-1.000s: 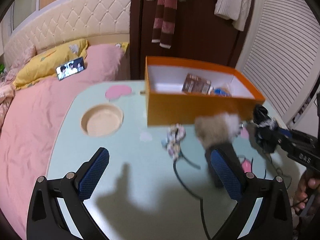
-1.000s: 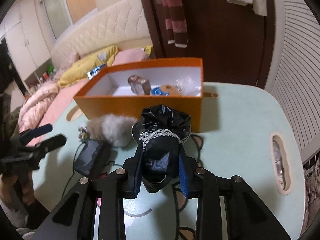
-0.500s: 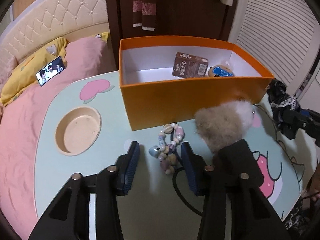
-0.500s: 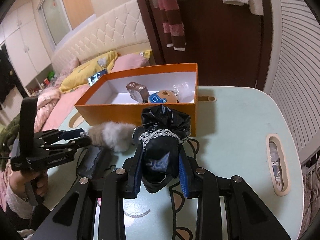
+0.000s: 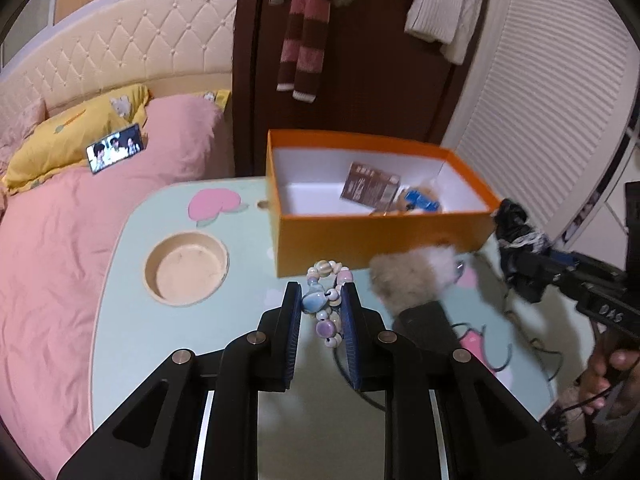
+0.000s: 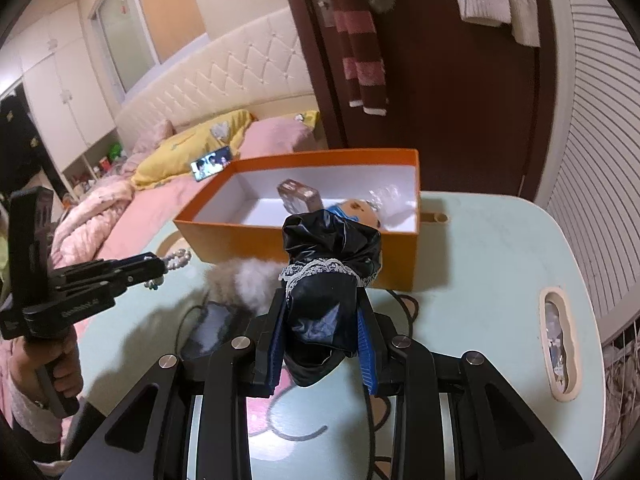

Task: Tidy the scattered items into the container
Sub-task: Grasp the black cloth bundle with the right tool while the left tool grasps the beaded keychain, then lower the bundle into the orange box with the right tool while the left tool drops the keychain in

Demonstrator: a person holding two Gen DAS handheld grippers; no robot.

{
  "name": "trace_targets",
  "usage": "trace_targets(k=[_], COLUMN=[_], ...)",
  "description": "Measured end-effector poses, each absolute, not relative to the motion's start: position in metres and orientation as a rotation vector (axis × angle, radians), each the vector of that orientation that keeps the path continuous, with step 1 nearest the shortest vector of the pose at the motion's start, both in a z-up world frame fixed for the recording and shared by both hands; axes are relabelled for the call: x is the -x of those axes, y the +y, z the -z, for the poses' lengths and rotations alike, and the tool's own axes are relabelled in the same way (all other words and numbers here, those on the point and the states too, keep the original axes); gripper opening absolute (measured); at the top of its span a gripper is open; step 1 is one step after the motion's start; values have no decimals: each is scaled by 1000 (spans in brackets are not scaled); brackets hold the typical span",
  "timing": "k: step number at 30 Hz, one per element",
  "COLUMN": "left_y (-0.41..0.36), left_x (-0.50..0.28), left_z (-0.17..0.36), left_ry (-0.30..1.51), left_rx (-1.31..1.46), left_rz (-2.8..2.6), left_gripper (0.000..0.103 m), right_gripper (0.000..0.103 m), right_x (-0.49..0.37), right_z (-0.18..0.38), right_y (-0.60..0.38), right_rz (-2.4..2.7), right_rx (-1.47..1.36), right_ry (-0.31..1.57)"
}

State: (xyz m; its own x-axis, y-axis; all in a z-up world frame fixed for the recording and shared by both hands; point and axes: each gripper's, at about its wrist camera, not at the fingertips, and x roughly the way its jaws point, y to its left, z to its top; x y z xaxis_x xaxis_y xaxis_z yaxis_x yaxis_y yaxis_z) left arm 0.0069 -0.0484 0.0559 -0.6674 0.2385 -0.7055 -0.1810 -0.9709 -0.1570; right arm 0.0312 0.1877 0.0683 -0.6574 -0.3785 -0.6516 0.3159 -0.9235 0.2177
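Pastel beads of the bracelet (image 5: 325, 304) are now pinched in the left gripper (image 5: 320, 312), whose jaws have just been closing from a wide spread; the bracelet seems lifted slightly off the table (image 5: 208, 320), just before the orange box (image 5: 360, 240). So I judge it ready to carry in. Both grippers point obliquely downward; the right gripper (image 6: 322, 336) clamps a black scrunchie (image 6: 328, 264) near the box.

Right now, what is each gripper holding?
Left gripper: just closed, now shut on the bead bracelet.
Right gripper: shut on the black scrunchie.
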Motion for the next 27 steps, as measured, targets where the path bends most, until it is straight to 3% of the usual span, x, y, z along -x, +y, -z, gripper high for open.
trace_targets(k=[13,27], left_y=[-32,-20], left_x=[20,84], left_z=[-98,-77], left_ry=[-113,-149], left_rx=[1006,1088], left_rz=[-2677,-2633], left_gripper=[21,21], right_gripper=[29,30], right_x=[-5,51], right_z=[-94,-82], right_y=[164,159], right_rz=[2535,2530], right_rx=[-940,-996], right_ry=[-85,-116])
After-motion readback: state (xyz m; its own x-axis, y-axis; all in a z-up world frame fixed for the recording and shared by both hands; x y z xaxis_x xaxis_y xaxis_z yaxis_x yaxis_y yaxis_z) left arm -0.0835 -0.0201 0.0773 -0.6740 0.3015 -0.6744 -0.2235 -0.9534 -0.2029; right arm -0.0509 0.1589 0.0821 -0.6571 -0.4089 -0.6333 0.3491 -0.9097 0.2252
